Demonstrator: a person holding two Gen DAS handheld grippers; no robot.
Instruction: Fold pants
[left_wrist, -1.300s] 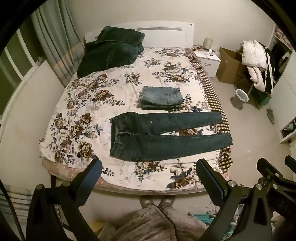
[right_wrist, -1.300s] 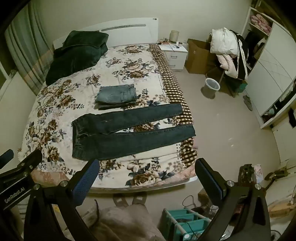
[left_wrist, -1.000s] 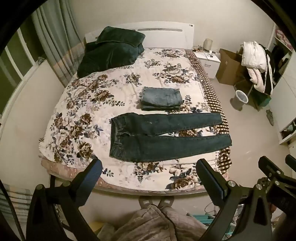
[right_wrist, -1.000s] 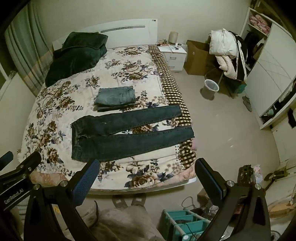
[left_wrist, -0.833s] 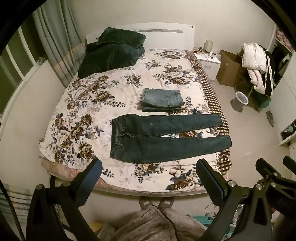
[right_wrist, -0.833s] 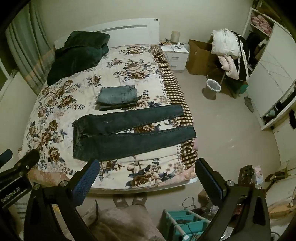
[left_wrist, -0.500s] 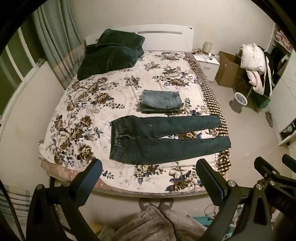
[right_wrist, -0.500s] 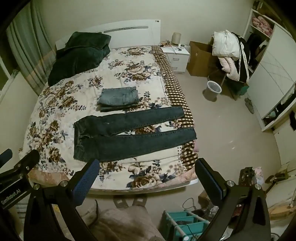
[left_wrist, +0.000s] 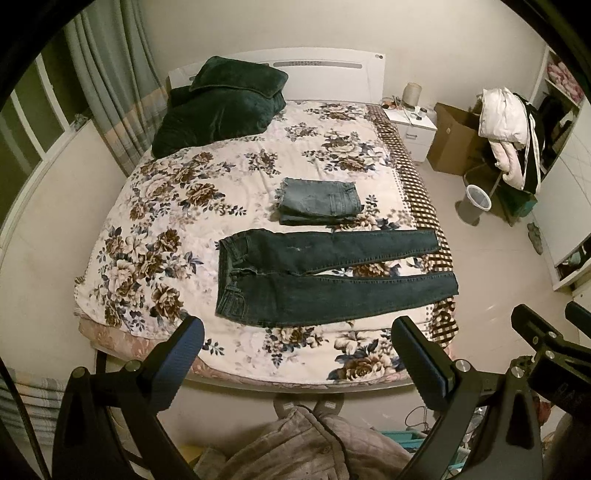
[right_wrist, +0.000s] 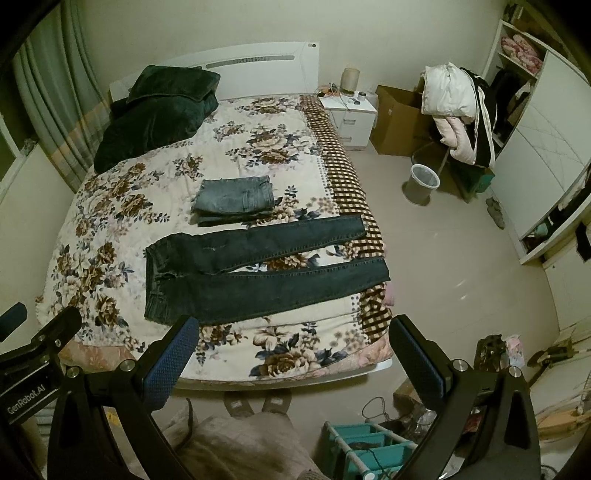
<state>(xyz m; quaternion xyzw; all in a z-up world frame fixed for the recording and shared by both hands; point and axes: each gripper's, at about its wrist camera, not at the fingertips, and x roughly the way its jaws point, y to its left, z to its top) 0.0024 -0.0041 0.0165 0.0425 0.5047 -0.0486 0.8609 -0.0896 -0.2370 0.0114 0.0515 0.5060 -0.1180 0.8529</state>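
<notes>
Dark blue jeans lie flat and unfolded across the floral bed, waist to the left, legs reaching the right edge; they also show in the right wrist view. A folded pair of lighter jeans sits just behind them, also in the right wrist view. My left gripper is open and empty, held high above the bed's near edge. My right gripper is open and empty, likewise above the near edge. Neither touches the jeans.
Dark green pillows lie at the head of the bed. A nightstand, cardboard box, bin and a clothes-laden chair stand right of the bed. A teal rack is on the floor nearby.
Both views have shifted slightly, the bed sitting a little lower in frame. The jeans have not moved and both grippers stay open.
</notes>
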